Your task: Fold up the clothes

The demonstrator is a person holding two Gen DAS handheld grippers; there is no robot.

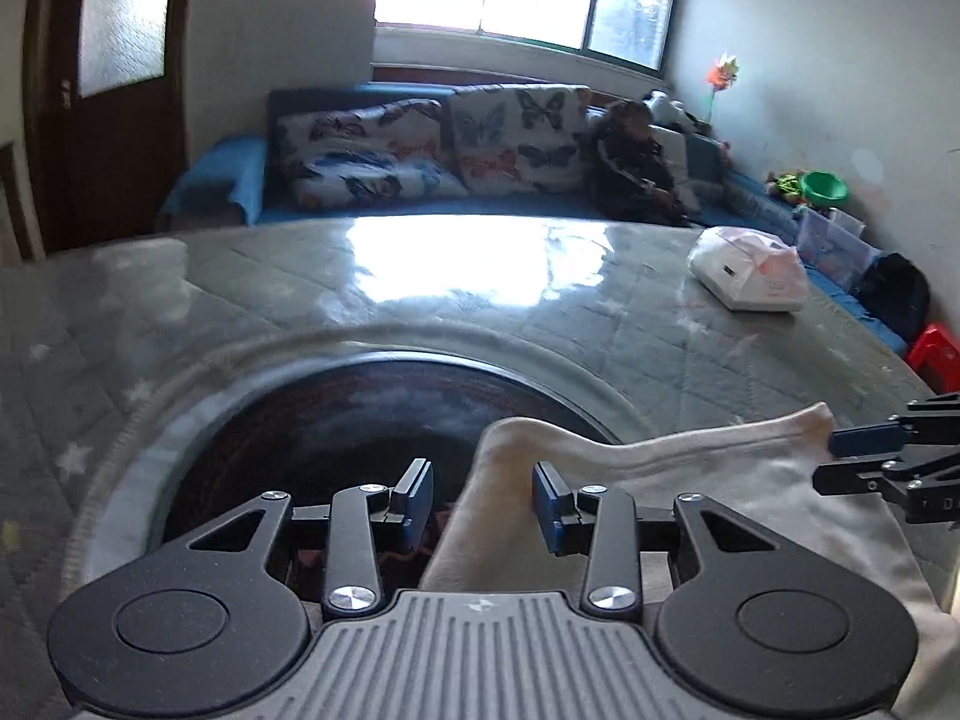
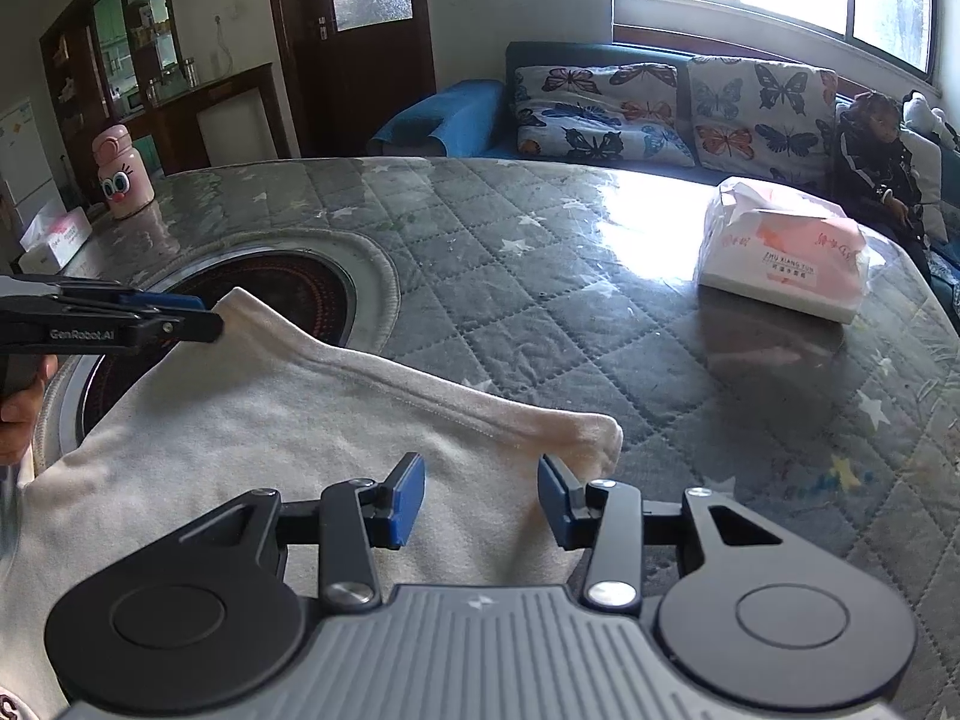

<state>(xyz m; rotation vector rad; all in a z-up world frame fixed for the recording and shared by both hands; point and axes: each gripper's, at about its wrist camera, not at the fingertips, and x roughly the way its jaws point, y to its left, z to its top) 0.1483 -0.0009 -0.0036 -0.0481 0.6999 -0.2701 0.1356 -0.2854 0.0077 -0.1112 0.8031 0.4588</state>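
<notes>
1. left gripper point(image 1: 483, 498): its blue pads stand well apart and hold nothing. the near left corner of the cream garment point(image 2: 252, 438) pokes up between them, closer to the right pad. seen from the right wrist view at 9 o'clock, this gripper point(image 2: 210, 315) hovers at that same corner, though from the side i cannot tell whether it touches the cloth.
2. garment: it lies spread on the quilted grey table cover point(image 2: 540, 276), its left part draped over the dark round inset point(image 2: 300, 294) in the table. its far hem runs from 10 o'clock to 3 o'clock in the right wrist view. it looks like soft, light knit (a sweatshirt, judging by the thick stitched hem). it will likely sag and drag rather than hold shape, and the glossy cover may let it slide.
3. hold points: the two hem corners look best, since the doubled seam gives the pads something thick to bite.
4. right gripper point(image 2: 480, 501): spread wide and empty, with the right hem corner point(image 2: 600, 438) just beyond its right pad, at about 1 o'clock.
5. tissue pack point(image 2: 786, 264): well apart at 2 o'clock, clear of the cloth.
</notes>
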